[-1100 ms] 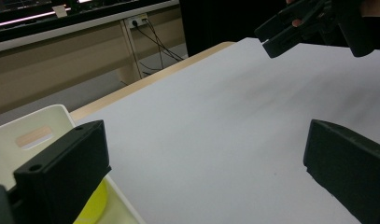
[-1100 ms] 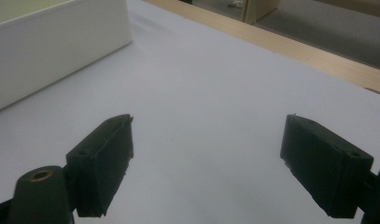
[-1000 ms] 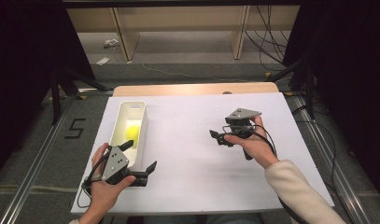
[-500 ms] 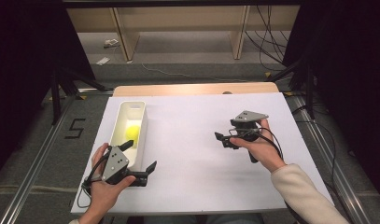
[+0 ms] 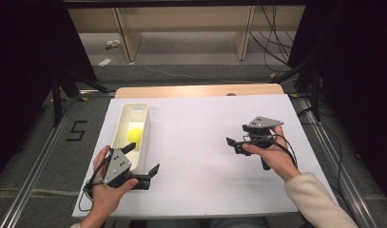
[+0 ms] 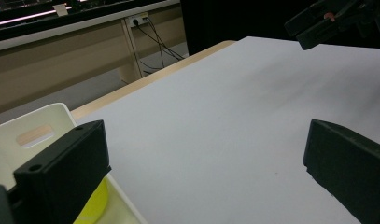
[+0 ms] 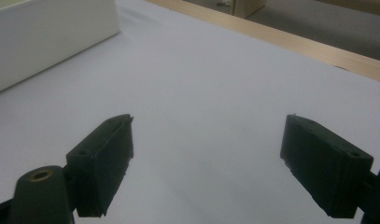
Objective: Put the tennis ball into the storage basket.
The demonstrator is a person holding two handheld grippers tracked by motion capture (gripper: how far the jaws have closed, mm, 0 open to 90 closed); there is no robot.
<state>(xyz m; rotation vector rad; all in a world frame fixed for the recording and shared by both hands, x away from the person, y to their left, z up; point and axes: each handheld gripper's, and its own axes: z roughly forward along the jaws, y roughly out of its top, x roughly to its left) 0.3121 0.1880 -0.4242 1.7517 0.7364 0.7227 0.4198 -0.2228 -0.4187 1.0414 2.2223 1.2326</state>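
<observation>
White paper covered the table (image 5: 205, 156) in the high view. The left gripper (image 5: 142, 160) sat at lower left, jaws spread wide and empty, one jaw over the near end of a white bin (image 5: 130, 130) holding a yellow ball (image 5: 134, 135). The right gripper (image 5: 233, 143), at centre right, was held above bare paper, well apart from the bin, jaws parted and empty.

Left gripper view: jaws stood wide apart, nothing between them; the bin (image 6: 33, 135) and a sliver of the yellow ball (image 6: 94, 207) lay at lower left; the right gripper (image 6: 318, 21) appeared at upper right.

Right gripper view: jaws wide open over bare paper, gripping nothing; the bin's wall (image 7: 47, 37) occupied the upper left.
</observation>
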